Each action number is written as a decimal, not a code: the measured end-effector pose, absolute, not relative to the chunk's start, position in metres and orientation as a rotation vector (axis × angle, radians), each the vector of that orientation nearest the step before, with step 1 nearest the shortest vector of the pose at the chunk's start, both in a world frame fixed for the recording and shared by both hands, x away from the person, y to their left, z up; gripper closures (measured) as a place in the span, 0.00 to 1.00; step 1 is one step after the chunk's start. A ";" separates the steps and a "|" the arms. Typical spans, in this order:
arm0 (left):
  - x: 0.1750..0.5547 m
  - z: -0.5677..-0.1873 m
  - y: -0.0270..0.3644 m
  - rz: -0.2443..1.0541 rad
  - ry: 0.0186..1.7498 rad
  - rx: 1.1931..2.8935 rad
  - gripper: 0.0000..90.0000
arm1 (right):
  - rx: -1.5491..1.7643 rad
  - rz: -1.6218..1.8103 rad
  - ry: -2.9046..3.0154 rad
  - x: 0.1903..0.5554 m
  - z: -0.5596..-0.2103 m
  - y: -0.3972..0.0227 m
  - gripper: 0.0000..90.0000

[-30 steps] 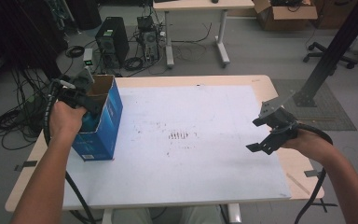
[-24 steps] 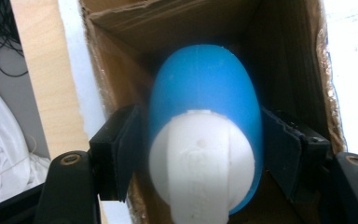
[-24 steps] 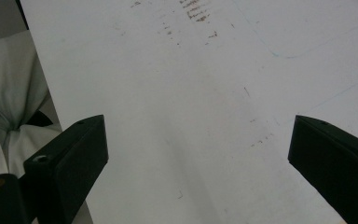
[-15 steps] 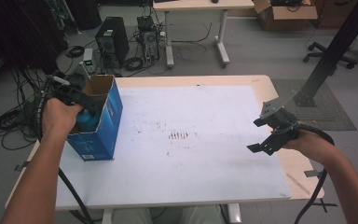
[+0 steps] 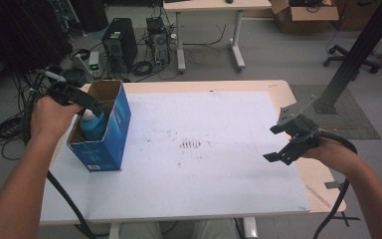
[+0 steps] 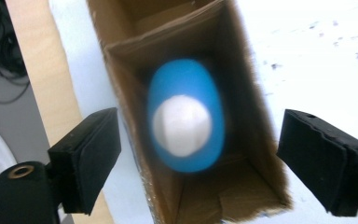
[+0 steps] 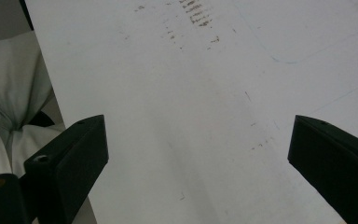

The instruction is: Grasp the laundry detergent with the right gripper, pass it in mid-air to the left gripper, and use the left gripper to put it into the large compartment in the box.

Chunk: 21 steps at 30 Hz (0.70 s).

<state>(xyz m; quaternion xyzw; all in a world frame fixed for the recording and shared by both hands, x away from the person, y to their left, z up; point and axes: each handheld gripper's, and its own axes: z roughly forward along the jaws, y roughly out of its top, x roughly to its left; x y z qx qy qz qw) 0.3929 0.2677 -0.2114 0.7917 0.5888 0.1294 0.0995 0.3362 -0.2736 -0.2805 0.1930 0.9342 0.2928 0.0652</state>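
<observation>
- The left gripper hangs above the blue box; its jaws have just been opening, nothing between them.
- The blue bottle stands inside the box, apparently released; the next move is probably to withdraw upward.
- The right gripper waits open over the table.

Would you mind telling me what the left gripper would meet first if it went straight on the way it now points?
Most likely the white cap of the blue bottle standing inside the open cardboard box. The left gripper looks straight down into the box, its jaws having just been opening with nothing pressed between them. Depth is hard to judge.
</observation>
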 end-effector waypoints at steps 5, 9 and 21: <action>0.387 -0.193 0.252 0.403 1.639 2.372 0.11 | 0.586 0.883 2.815 0.335 -0.278 -0.273 0.05; 0.382 -0.179 0.238 0.408 1.554 2.391 0.10 | 0.585 0.882 2.813 0.334 -0.276 -0.272 0.05; 0.372 -0.160 0.184 0.401 1.255 2.504 0.09 | 0.603 0.875 2.806 0.331 -0.273 -0.274 0.05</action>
